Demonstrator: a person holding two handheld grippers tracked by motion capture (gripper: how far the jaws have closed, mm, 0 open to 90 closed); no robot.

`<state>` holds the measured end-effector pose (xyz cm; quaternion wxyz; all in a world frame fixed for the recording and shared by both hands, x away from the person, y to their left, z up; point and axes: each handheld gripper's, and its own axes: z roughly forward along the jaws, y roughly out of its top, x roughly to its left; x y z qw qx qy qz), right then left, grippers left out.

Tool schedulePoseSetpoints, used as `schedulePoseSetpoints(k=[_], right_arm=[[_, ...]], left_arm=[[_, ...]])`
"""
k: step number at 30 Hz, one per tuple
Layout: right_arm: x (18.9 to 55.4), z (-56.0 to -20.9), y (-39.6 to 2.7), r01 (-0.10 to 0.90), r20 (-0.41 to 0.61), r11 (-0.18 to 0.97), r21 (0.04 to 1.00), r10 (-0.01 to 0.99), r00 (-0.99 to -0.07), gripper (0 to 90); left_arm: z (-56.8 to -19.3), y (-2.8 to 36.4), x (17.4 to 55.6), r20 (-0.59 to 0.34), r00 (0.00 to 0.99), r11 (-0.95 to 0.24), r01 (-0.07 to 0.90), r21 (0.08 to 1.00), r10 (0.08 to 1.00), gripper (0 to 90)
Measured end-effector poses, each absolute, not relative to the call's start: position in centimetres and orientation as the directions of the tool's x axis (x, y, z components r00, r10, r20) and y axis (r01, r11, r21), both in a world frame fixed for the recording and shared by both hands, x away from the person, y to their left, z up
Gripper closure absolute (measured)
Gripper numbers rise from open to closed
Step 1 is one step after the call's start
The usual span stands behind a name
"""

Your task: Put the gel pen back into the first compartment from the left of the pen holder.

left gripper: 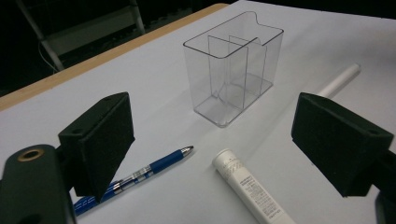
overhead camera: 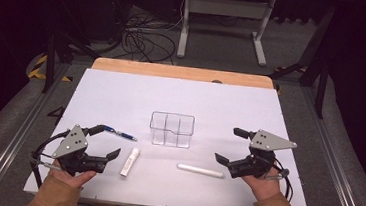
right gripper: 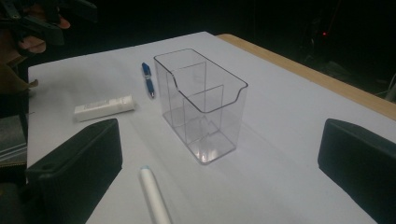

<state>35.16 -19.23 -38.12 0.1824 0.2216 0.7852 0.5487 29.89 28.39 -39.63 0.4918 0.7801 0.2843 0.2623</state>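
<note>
A clear plastic organizer (overhead camera: pixel 171 129) (left gripper: pixel 233 79) (right gripper: pixel 201 107) with dividers stands upright and empty mid-table. Left of it lie a blue pen (overhead camera: pixel 120 134) (left gripper: pixel 159 165) (right gripper: pixel 148 79) and a white tube (overhead camera: pixel 130 161) (left gripper: pixel 250 189) (right gripper: pixel 103 108). A white marker (overhead camera: pixel 200 171) (left gripper: pixel 338 80) (right gripper: pixel 154 196) rests in front of it to the right. My left gripper (overhead camera: pixel 106 142) (left gripper: pixel 219 130) hovers at the near left, open, with the pen and tube ahead of its jaws. My right gripper (overhead camera: pixel 231 146) (right gripper: pixel 224 149) sits at the near right, open and holding nothing, facing the organizer.
A white sheet (overhead camera: pixel 121 92) covers the table, whose wooden far edge (overhead camera: pixel 173 71) shows. Beyond it on the floor are tangled cables (overhead camera: pixel 141 39) and a white stand (overhead camera: pixel 223 16). The other hand with its gripper (right gripper: pixel 32 23) appears at the right gripper view's top left.
</note>
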Motion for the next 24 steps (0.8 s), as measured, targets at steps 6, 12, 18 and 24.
schedulePoseSetpoints(k=[6,12,18,24], right_arm=[[34.6,-39.7,-20.5,0.157,-0.04,0.281,0.947,0.587,-0.808,0.7],[34.5,-40.8,-20.9,0.163,-0.039,0.273,0.948,0.609,-0.792,0.8],[34.6,-41.3,-20.9,0.166,-0.033,0.266,0.95,0.609,-0.793,0.7],[34.5,-42.1,-21.2,0.17,-0.026,0.257,0.951,0.616,-0.787,0.7]], left_arm=[[-39.4,28.7,30.1,0.14,0.702,-0.359,0.175,0.917,0.698,21.6],[-39.2,28.9,30.2,0.132,0.705,-0.353,0.178,0.918,0.697,22.9],[-38.9,29.0,30.3,0.145,0.706,-0.38,0.187,0.906,0.693,20.4],[-38.5,29.3,30.6,0.14,0.722,-0.382,0.182,0.906,0.677,20.3]])
